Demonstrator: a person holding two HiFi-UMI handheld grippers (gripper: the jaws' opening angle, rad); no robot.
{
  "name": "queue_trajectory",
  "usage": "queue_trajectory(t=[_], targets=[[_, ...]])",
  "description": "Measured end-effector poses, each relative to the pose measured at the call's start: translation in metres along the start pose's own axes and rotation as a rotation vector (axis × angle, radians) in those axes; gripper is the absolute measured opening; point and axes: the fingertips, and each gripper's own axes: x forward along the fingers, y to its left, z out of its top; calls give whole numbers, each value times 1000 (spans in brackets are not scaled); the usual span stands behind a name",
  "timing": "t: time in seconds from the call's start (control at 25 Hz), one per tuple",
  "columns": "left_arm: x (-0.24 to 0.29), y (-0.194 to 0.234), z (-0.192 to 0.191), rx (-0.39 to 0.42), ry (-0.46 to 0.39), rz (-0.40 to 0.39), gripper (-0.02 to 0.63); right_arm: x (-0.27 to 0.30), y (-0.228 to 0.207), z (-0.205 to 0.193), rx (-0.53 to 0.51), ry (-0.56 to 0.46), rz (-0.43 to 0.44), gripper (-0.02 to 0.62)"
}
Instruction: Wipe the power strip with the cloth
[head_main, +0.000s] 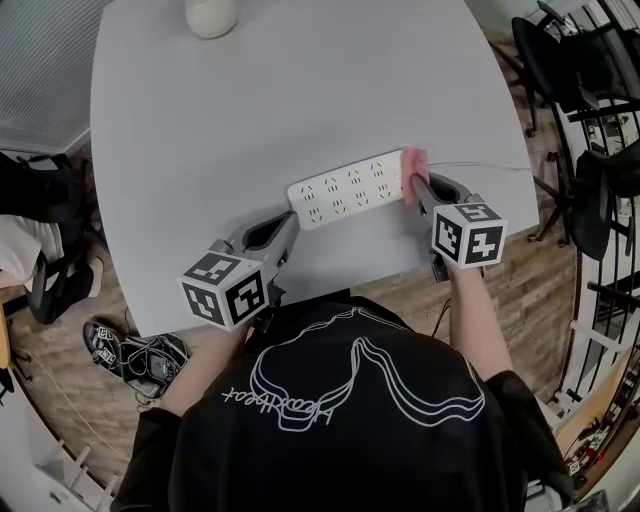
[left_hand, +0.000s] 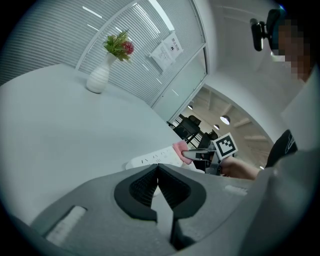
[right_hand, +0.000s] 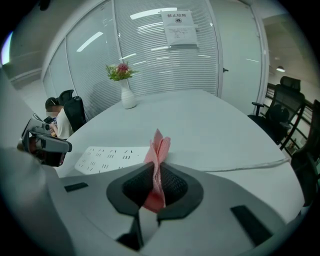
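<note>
1 power strip (head_main: 345, 190) crosswise, cloth (head_main: 413, 167) at right

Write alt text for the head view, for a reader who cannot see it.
The right gripper holds a pink cloth at the right end of a white power strip on a table. The left gripper, shut and empty, is by the strip's left end. A vase stands at the far edge.

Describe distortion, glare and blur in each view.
Head view: fisheye curves the table edges; light even, shadows soft. Left gripper view: dark round vignette, mosaic patch upper right. Right gripper view: same vignette; bright streaks reflect on the glass wall; the cloth looks sharp.
</note>
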Motion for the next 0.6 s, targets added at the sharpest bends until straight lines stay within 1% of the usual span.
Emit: queue_trajectory(t=[0.16, 0.36, 0.48, 0.6], targets=[[-1, 0, 1, 1, -3, -2, 14, 0, 0, 0, 5, 3, -6, 40], [-4, 1, -2, 1, -2, -3, 14, -7, 6, 4, 47, -29, 11, 38], [-7, 2, -4, -4, -4, 0, 14, -14, 17, 8, 62, -49, 38, 38], [-10, 1, -3, -12, -12, 8, 14, -17, 31, 14, 56, -65, 81, 38]])
